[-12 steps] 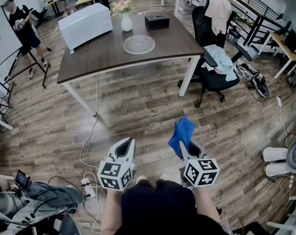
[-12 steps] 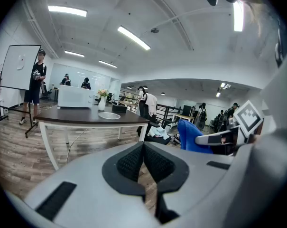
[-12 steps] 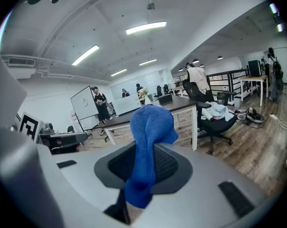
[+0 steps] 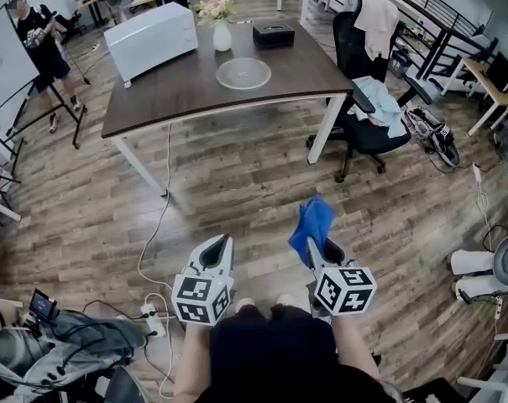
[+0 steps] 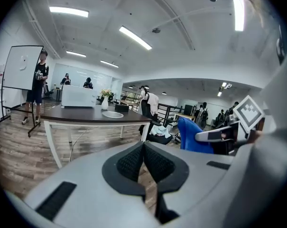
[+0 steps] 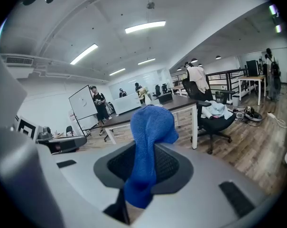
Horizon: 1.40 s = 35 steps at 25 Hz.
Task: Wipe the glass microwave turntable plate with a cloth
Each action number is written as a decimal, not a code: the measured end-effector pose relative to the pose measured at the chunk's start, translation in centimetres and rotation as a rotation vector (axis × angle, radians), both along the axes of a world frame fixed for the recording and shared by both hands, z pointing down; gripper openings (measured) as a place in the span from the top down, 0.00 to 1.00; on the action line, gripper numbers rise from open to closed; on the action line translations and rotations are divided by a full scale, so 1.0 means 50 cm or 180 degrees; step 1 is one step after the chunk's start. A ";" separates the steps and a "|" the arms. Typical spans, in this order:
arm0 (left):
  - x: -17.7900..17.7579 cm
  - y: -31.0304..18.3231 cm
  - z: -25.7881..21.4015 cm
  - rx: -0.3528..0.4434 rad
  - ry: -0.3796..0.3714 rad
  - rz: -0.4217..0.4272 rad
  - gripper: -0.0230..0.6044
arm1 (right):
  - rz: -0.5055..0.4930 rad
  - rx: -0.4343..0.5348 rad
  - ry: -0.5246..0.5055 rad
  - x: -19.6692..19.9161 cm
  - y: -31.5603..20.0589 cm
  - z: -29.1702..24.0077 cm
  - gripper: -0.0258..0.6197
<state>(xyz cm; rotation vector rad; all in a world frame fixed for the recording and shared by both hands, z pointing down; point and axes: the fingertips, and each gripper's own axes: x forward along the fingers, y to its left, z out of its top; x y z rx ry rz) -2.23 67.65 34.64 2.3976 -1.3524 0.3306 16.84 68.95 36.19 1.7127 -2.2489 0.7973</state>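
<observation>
The round glass turntable plate (image 4: 243, 73) lies on a dark wooden table (image 4: 178, 91) far ahead; it shows small in the left gripper view as the plate (image 5: 113, 114). My right gripper (image 4: 311, 253) is shut on a blue cloth (image 4: 311, 225), which stands up from its jaws and droops over them in the right gripper view, the cloth (image 6: 148, 146). My left gripper (image 4: 217, 252) is shut with nothing in it, its pads (image 5: 134, 163) pressed together. Both grippers hang over the floor, well short of the table.
On the table stand a white microwave (image 4: 149, 40), a white vase of flowers (image 4: 222, 32) and a black box (image 4: 273, 34). A black office chair (image 4: 367, 116) with clothes sits right of the table. Cables and a power strip (image 4: 149, 317) lie on the floor at left. A person (image 4: 37, 53) stands far left.
The view has shifted slightly forward toward the table. Both grippers keep the same pose, the cloth still held in the right one.
</observation>
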 end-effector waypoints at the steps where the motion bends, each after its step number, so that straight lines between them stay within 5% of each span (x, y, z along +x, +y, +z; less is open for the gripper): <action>1: -0.005 0.003 0.001 0.0002 -0.0007 0.0011 0.96 | -0.0012 -0.0009 0.0005 -0.009 0.002 0.002 0.83; 21: -0.126 -0.038 0.041 -0.0035 0.0003 0.0019 0.96 | 0.0073 -0.0155 -0.0037 -0.129 -0.044 0.042 0.83; 35: -0.121 -0.385 0.042 0.0006 -0.0038 -0.0317 0.96 | -0.0117 -0.0168 -0.0047 -0.095 -0.403 0.054 0.83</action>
